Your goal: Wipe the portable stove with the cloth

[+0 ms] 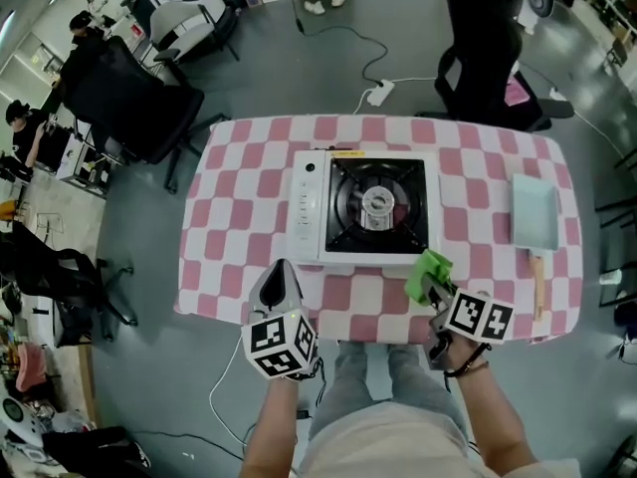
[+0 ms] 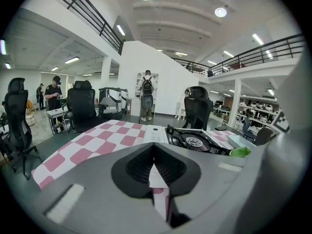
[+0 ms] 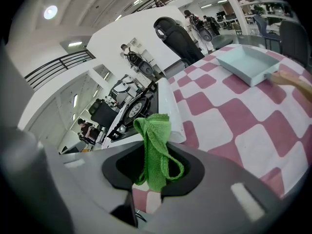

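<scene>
A white portable stove [image 1: 363, 207] with a black burner top sits in the middle of a pink-and-white checked table [image 1: 239, 207]. My right gripper [image 1: 430, 289] is shut on a green cloth [image 1: 428, 273], held just off the stove's near right corner. In the right gripper view the green cloth [image 3: 155, 150] hangs bunched between the jaws, with the stove [image 3: 146, 106] beyond it. My left gripper [image 1: 280, 285] hovers near the table's front edge, left of the stove's near corner, jaws together with nothing in them. The left gripper view shows the stove [image 2: 190, 140] ahead to the right.
A pale blue tray [image 1: 534, 212] and a wooden-handled tool [image 1: 538, 282] lie at the table's right end. Black office chairs [image 1: 129, 98] stand around the table. A power strip and cable [image 1: 378, 93] lie on the floor behind. People stand in the background.
</scene>
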